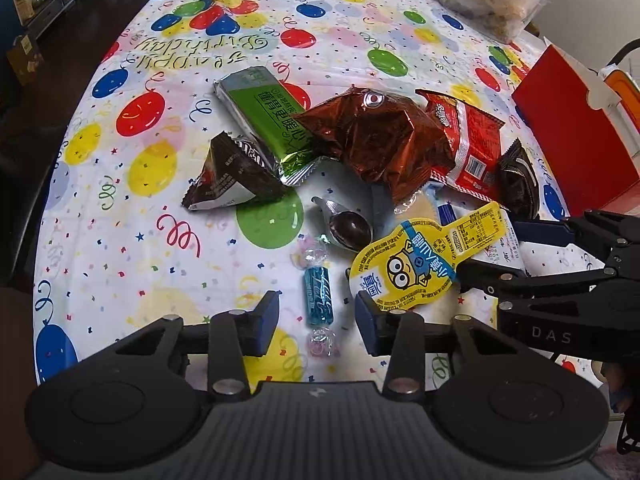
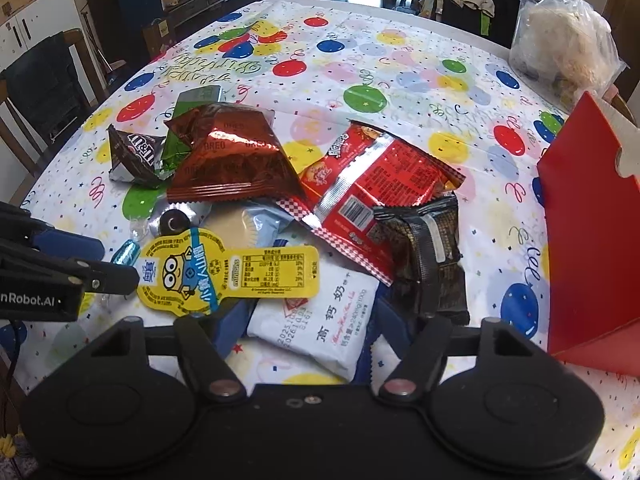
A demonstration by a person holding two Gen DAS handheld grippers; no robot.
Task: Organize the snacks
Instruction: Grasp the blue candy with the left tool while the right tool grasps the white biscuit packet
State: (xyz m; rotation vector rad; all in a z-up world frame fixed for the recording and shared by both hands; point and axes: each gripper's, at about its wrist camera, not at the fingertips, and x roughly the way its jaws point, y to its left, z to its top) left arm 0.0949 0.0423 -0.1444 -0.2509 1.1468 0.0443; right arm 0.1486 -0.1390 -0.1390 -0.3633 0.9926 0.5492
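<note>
A pile of snacks lies on a balloon-print tablecloth. My left gripper is open, its fingers on either side of a blue wrapped candy. My right gripper is open around a white milk-candy packet, with a yellow Minion-lidded snack lying over the packet's left side. The yellow snack also shows in the left wrist view. Further back lie a brown Oreo bag, a red packet, a dark packet, an M&M's bag and a green bar.
An open red box stands at the right. A clear plastic bag of food sits at the far right corner. A silver foil piece lies mid-pile. A chair stands by the left table edge.
</note>
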